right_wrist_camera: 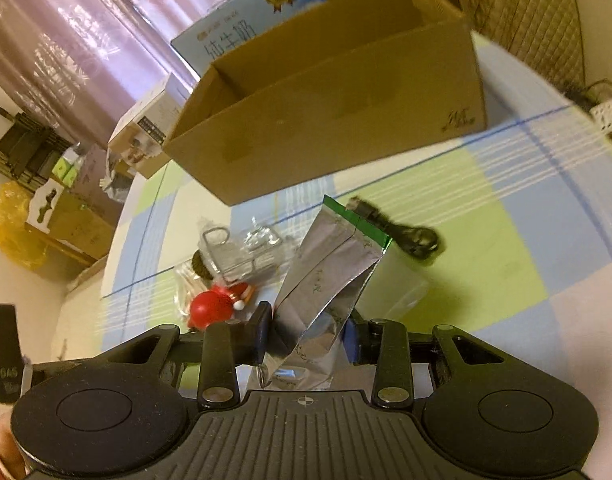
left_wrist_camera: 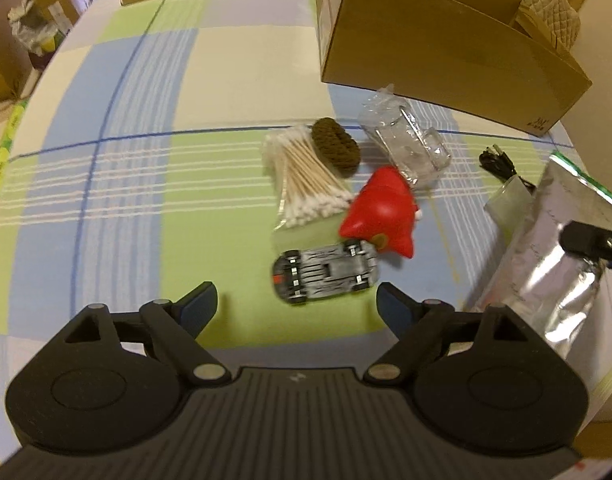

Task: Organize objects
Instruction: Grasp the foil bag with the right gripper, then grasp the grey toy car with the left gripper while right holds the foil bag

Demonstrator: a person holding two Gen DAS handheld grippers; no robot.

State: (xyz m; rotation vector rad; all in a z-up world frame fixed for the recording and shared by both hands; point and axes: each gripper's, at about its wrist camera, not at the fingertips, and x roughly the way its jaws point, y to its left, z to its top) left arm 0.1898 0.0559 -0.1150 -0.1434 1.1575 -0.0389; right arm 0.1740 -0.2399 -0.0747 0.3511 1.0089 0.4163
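Silver foil pouch (right_wrist_camera: 326, 280), light, crinkly and slippery, is clamped at its lower end by the right gripper (right_wrist_camera: 306, 340) above the tabletop (right_wrist_camera: 486, 260), near the cardboard box (right_wrist_camera: 346, 120), while the left gripper (left_wrist_camera: 295, 306) is held apart over the toy car (left_wrist_camera: 326, 270)

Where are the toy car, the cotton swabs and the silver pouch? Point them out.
toy car (left_wrist_camera: 325, 273): left wrist view, middle of its underside.
cotton swabs (left_wrist_camera: 306, 176): left wrist view, middle of the bundle.
silver pouch (right_wrist_camera: 326, 280): right wrist view, its creased face.

A checked cloth (left_wrist_camera: 153, 208) in green, blue and cream spreads ahead of the tool. Mauve curtains (right_wrist_camera: 77, 40) hang far left of it, above stacked cartons (right_wrist_camera: 81, 216) and a yellow bag (right_wrist_camera: 13, 224); a quilted panel (right_wrist_camera: 522, 12) stands to its right.
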